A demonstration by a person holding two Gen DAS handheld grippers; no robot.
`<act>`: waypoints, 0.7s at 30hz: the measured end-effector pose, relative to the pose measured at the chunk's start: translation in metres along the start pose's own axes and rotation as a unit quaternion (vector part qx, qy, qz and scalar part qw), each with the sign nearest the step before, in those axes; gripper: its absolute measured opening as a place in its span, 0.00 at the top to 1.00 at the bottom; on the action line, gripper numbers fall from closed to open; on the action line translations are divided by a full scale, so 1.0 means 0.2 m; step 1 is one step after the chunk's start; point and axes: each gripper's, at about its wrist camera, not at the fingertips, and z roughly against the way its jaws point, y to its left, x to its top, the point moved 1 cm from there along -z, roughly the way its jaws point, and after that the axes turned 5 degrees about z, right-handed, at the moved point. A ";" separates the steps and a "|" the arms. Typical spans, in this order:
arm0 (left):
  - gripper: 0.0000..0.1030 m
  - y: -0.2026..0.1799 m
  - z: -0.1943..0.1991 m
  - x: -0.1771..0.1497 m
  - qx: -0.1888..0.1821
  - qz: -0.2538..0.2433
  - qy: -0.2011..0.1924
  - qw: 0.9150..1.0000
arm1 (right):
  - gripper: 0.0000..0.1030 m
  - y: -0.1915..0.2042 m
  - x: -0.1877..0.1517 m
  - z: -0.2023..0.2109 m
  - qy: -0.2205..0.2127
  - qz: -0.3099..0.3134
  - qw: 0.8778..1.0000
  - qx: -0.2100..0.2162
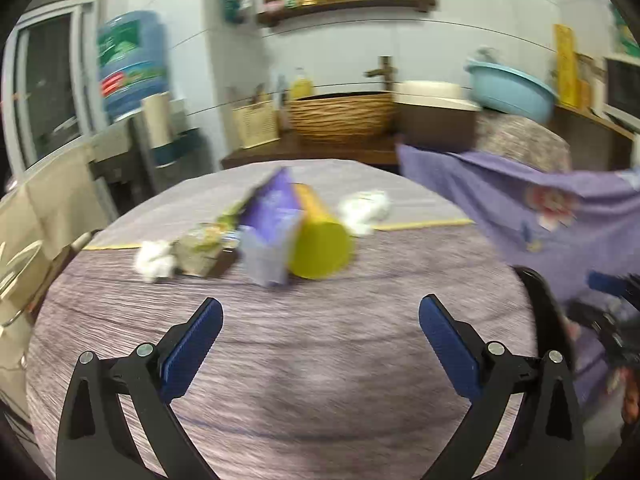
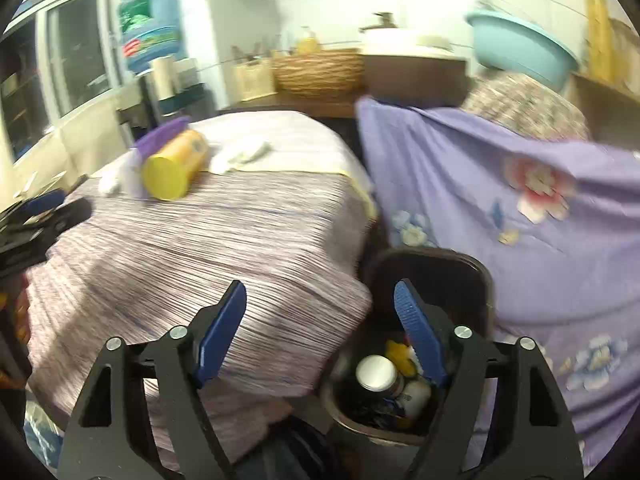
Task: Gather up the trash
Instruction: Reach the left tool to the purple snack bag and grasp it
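On the far part of the table lies the trash, a yellow can on its side between a purple box and white crumpled paper, while the left gripper and right gripper both stand wide apart and empty, the right one near a dark bin with bottles inside.

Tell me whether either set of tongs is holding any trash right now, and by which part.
Nothing is held. The left tongs and the right tongs are both open with nothing between them.

Yellow can, purple box, white tissue on mauve streaked counter. Lilac flowered cloth, teal basin, dark bin.
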 end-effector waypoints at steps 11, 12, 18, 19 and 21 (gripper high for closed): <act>0.17 0.13 -0.35 0.23 -0.001 0.019 0.044 0.999 | 0.21 0.36 0.10 -0.03 -0.006 0.066 0.997 0.039; 0.19 0.14 -0.39 0.26 -0.003 0.026 0.053 0.998 | 0.21 0.38 0.10 -0.03 -0.004 0.068 0.997 0.039; 0.51 0.19 -0.47 0.27 -0.004 0.050 0.071 0.996 | 0.21 0.42 0.11 -0.06 0.001 0.076 0.996 0.043; 0.56 0.20 -0.47 0.27 -0.004 0.055 0.076 0.996 | 0.21 0.43 0.11 -0.06 0.000 0.078 0.996 0.043; 0.73 0.24 -0.45 0.24 -0.007 0.060 0.081 0.995 | 0.21 0.44 0.12 -0.06 0.000 0.083 0.996 0.044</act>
